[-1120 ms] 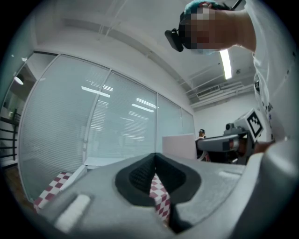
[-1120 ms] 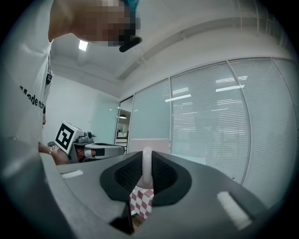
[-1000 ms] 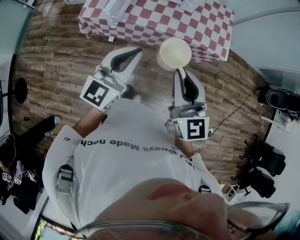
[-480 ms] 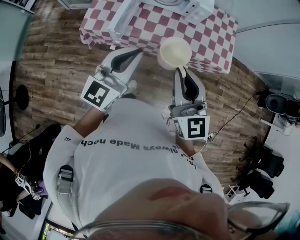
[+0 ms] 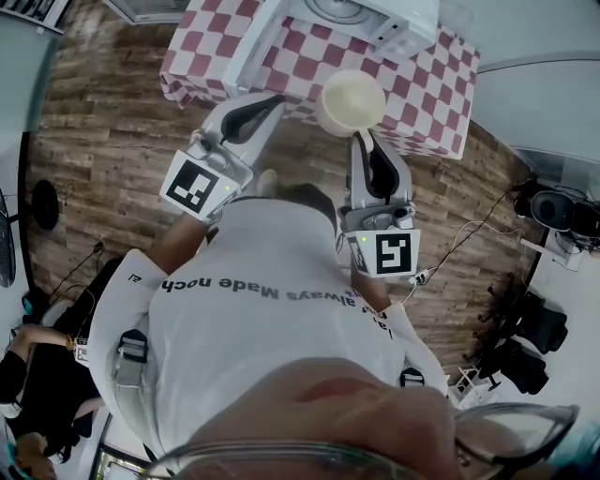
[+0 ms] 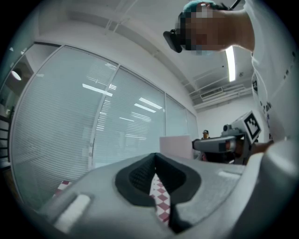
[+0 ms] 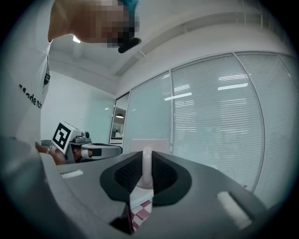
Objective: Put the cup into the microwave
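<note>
A cream cup (image 5: pixel 352 99) hangs upright in front of me over the near edge of the red-and-white checked table (image 5: pixel 427 84). My right gripper (image 5: pixel 362 141) is shut on its handle; in the right gripper view the white handle (image 7: pixel 146 169) stands pinched between the dark pads (image 7: pixel 164 175). A white microwave (image 5: pixel 375 21) sits on the table just beyond the cup, and its white door (image 5: pixel 255 45) appears swung open to the left. My left gripper (image 5: pixel 273 100) is shut and holds nothing, level with the cup and to its left, with its jaws (image 6: pixel 155 173) closed together.
Wood floor surrounds the table. Cables and black equipment (image 5: pixel 548 202) lie at the right, and a black round stand base (image 5: pixel 41 180) is at the left. Another person (image 5: pixel 28 375) is at the bottom left. Glass partitions with blinds (image 7: pixel 219 121) line the room.
The table and microwave have drawn closer and lower in the head view, and more of the microwave shows. Both grippers keep their poses, and the cup stays in the right one.
</note>
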### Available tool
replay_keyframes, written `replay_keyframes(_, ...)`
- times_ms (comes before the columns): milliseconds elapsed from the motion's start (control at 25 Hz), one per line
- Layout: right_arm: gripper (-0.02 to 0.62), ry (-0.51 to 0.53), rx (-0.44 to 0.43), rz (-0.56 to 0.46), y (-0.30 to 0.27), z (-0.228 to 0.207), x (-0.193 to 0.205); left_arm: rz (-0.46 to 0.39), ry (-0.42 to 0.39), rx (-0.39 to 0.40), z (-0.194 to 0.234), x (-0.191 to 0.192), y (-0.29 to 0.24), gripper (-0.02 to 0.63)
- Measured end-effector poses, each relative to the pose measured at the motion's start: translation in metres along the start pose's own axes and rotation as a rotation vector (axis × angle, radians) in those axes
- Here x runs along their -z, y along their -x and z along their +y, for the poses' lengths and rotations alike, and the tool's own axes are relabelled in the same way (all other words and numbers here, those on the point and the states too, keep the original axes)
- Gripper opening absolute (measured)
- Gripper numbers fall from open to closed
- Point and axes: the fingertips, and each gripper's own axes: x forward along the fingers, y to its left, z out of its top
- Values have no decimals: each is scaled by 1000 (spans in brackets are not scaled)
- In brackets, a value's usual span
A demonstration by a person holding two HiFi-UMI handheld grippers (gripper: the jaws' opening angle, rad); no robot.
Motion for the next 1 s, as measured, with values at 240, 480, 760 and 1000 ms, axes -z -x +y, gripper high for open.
replay_keyframes(240,40,-13,13,0,-17,-9,4,8,17,11,16,6,-12,3)
replay_keyframes(480,40,-18,12,-1,-29,-27,7,4,24,11,25,10,-32,3)
replay_keyframes(760,40,-23,9,-17,-51,-65,8,14,21,18,41,12,-75,3)
replay_keyframes(1000,40,-32,4,-16,-76,-121,14,20,23,21,58,17,-136,3)
